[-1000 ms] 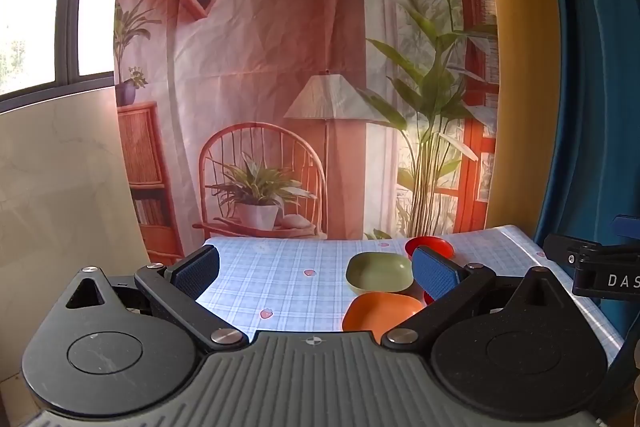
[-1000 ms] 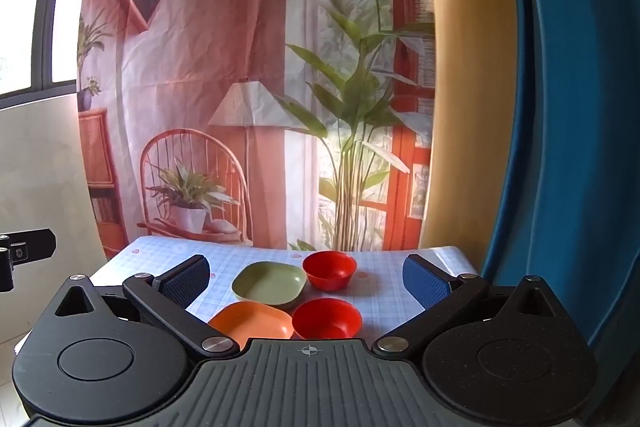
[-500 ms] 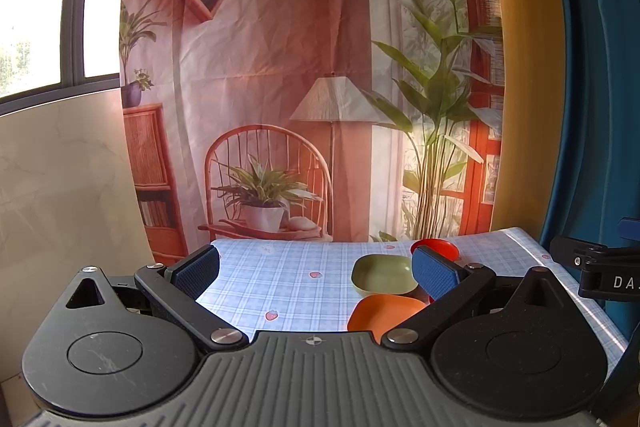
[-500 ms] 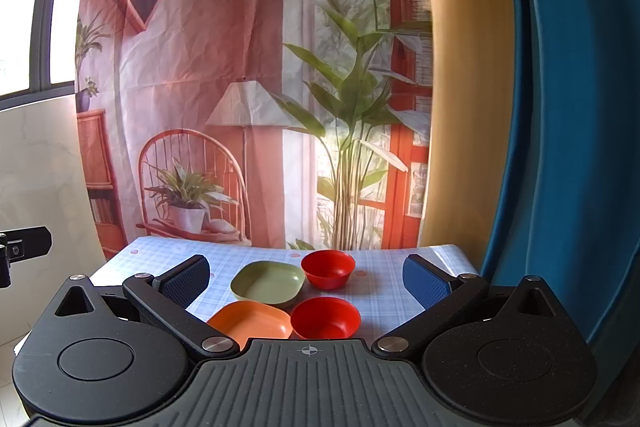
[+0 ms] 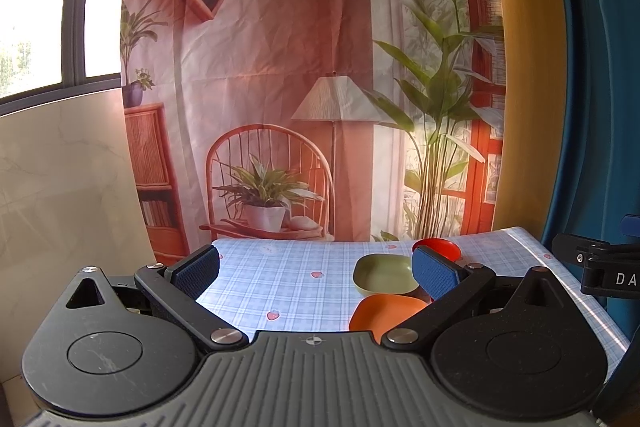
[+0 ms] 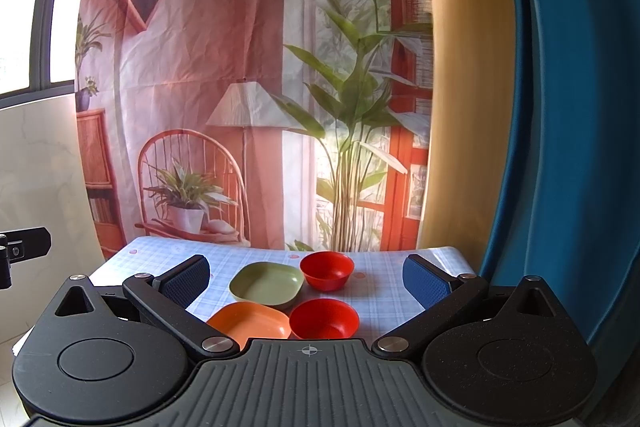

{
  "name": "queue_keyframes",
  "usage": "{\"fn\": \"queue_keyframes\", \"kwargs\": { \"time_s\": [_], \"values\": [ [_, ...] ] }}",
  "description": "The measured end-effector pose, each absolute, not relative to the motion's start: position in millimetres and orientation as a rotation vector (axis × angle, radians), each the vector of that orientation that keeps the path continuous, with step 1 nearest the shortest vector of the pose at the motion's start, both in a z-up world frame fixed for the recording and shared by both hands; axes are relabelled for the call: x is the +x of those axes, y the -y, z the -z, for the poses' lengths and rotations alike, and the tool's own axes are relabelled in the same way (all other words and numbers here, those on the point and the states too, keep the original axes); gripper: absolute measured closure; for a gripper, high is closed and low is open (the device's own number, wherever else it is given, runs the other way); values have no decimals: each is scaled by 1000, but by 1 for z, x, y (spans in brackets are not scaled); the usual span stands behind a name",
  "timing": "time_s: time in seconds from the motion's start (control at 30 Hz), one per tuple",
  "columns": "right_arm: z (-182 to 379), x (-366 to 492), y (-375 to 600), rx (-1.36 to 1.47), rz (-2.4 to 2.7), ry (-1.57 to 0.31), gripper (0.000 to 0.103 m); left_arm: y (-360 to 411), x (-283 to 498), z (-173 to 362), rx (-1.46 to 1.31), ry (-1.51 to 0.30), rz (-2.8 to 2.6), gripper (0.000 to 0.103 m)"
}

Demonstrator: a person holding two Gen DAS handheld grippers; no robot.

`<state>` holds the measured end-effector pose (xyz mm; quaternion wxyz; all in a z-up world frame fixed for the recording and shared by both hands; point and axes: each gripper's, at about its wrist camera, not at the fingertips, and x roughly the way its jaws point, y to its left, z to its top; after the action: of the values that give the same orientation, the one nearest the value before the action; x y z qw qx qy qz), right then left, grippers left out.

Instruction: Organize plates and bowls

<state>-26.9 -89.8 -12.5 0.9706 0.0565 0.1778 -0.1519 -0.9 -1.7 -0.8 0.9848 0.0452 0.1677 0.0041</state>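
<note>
Both grippers' fingers [image 5: 196, 269] spread empty, near red bowl [image 6: 324, 318] clear only in right view

The table [image 6: 384, 303] wears a pale blue-and-white check cloth dotted with small red strawberry marks, and on it sit a sage-green plate [image 6: 266, 285], an orange plate [image 6: 250, 323] and two bright red bowls, the far red bowl [image 6: 327, 270] and the near red bowl [image 6: 324, 319]. Both the left tongs [image 5: 316, 269] and the right tongs [image 6: 306, 281] are black with dark blue textured pads [image 6: 426, 283] and a grey ribbed body. Behind hangs a backdrop [image 6: 240, 67] printed in rusty reds, whites and leafy greens, edged by a mustard-yellow strip [image 6: 456, 107] and a teal-blue curtain [image 6: 560, 107].
</note>
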Motion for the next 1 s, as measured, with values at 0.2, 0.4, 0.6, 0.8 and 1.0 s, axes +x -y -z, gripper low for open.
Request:
{"fn": "queue_keyframes", "kwargs": {
  "time_s": [0.2,0.4,0.6,0.8,1.0],
  "values": [
    [13,-27,89,114,307,-360,0,2,-1,1,91,-337,-8,0],
    [13,-26,90,112,307,-359,0,2,-2,2,93,-338,-11,0],
    [13,-27,90,113,305,-360,0,2,-1,1,92,-338,-11,0],
    [13,-27,90,112,306,-360,0,2,-1,1,91,-340,-11,0],
    [13,-27,90,111,302,-360,0,2,-1,3,91,-345,-7,0]
  ]
}}
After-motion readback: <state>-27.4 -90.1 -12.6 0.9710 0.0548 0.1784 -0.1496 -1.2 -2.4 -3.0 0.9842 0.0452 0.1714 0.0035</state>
